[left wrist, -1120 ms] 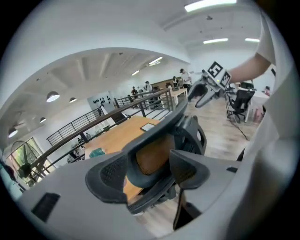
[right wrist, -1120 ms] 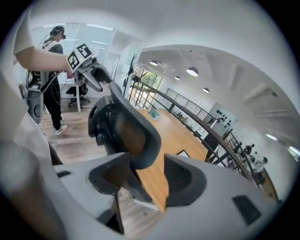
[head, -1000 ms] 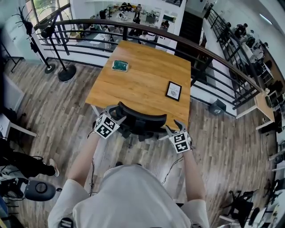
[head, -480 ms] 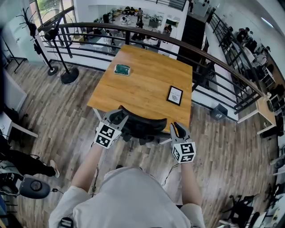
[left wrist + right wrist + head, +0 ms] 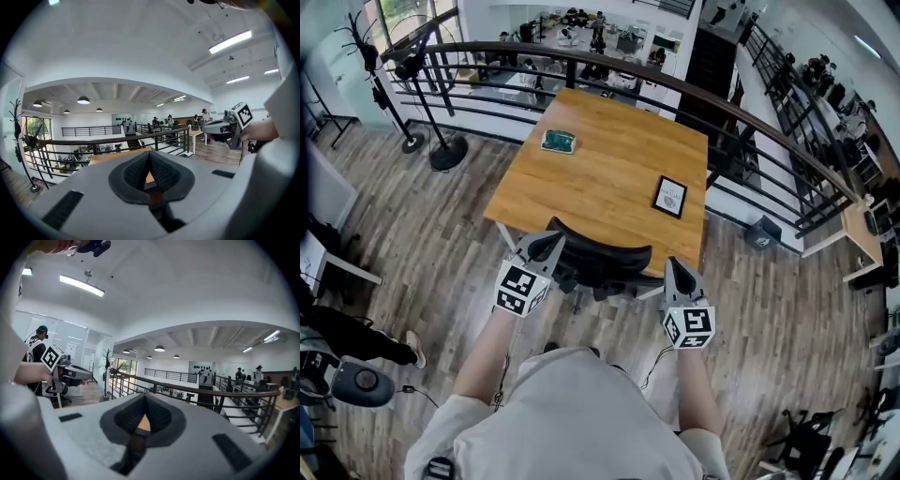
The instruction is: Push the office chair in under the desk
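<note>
The chair (image 5: 598, 258) stands at the near edge of the desk (image 5: 600, 169), its back lying crosswise between the left gripper (image 5: 544, 246) and right gripper (image 5: 676, 270), equally near, whose jaws have just closed on nothing.

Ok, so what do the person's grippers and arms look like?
The left gripper and right gripper are pale grey with dark textured pads, each bearing a white cube of black square markers. Short pale grey sleeves; thin dark cables hang below.

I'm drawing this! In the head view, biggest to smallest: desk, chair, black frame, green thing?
The desk, then the chair, then the black frame; the green thing looks smallest, though those two are close.
</note>
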